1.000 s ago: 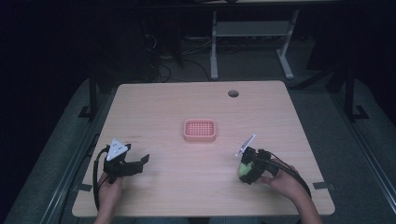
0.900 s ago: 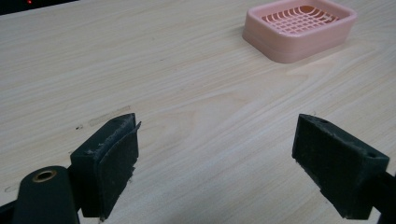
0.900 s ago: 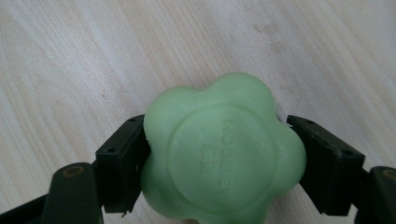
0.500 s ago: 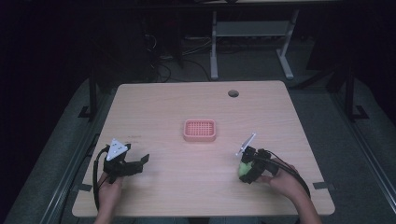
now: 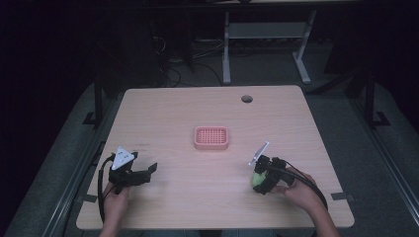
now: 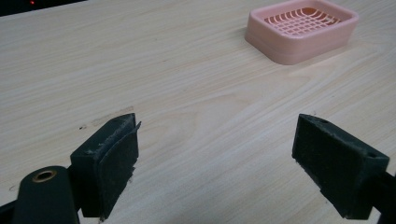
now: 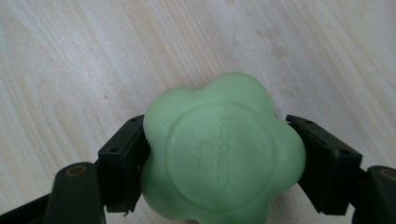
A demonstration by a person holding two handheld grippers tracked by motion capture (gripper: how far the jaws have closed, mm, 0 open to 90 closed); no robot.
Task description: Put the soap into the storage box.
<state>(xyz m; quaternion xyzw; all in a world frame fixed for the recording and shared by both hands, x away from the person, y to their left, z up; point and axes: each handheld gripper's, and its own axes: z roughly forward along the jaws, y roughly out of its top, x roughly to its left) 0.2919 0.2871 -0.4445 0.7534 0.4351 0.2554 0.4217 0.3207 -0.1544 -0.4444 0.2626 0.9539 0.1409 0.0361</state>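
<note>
High view: right claw (image 5: 260, 180) is gripping green soap (image 5: 257, 178) low over the desk (image 5: 296, 128), near the pink soap dish (image 5: 211, 138).
Left gripper view: left claw (image 6: 217, 161) is waiting open, empty.
Right gripper view: jaws are pinching the soap's (image 7: 219, 151) lobed sides, securing it for carrying.

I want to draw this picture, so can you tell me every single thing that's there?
Light wooden table: one, pale wood, fills the middle of the high view.
Pink plastic slotted soap dish: one, pink, at the table's centre.
Green flower-shaped soap bar: one, pale green, clamped between the right gripper's jaws.
Round cable hole: one, dark, near the table's far edge.
White metal frame: one, white, on the floor beyond the table.
Left gripper: one, black, open, near-left of the table.
Right gripper: one, black, near-right of the table.
</note>
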